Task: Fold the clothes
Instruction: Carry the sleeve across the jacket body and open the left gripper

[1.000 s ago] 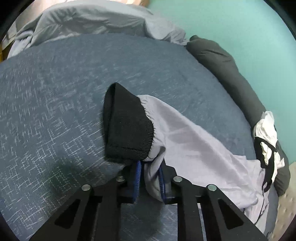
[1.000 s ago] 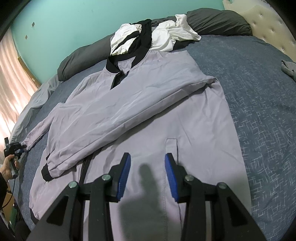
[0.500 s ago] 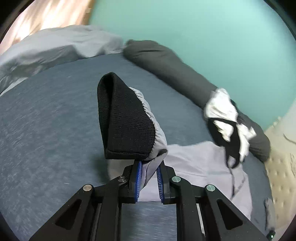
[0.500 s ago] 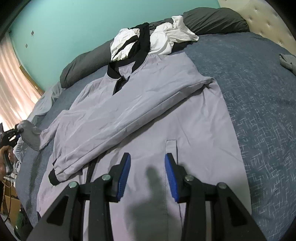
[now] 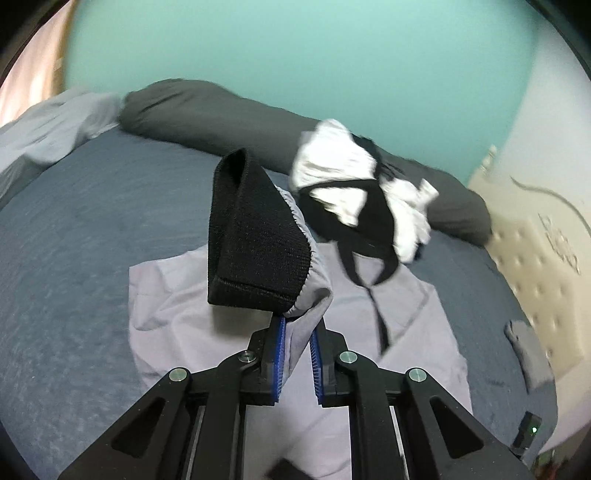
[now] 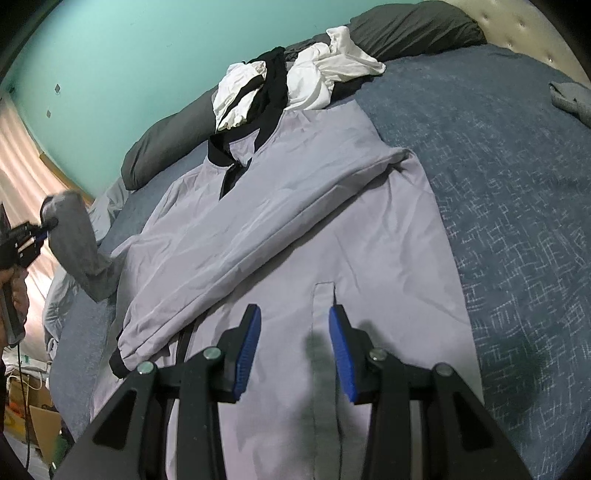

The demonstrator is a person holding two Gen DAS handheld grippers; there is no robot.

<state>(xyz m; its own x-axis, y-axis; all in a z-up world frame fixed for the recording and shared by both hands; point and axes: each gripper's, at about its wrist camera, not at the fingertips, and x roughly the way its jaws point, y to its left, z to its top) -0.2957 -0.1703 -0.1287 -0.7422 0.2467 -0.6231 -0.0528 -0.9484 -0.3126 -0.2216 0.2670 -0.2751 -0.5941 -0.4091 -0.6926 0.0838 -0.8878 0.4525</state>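
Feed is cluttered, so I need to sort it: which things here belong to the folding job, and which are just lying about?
In the job: lilac jacket; its black-cuffed sleeve, clamped in the closing left gripper; right gripper, open above the jacket.

Lying about: white and black clothes; dark pillow; grey cloth; bedspread.

jacket [image 6: 314, 229] hem cut off, pile [image 5: 354, 192] blurred

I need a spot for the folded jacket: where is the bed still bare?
Bare blue bedspread runs right of the grey jacket, up to the small grey cloth. Crowded: the black-and-white clothes heap against the dark pillow above the collar.
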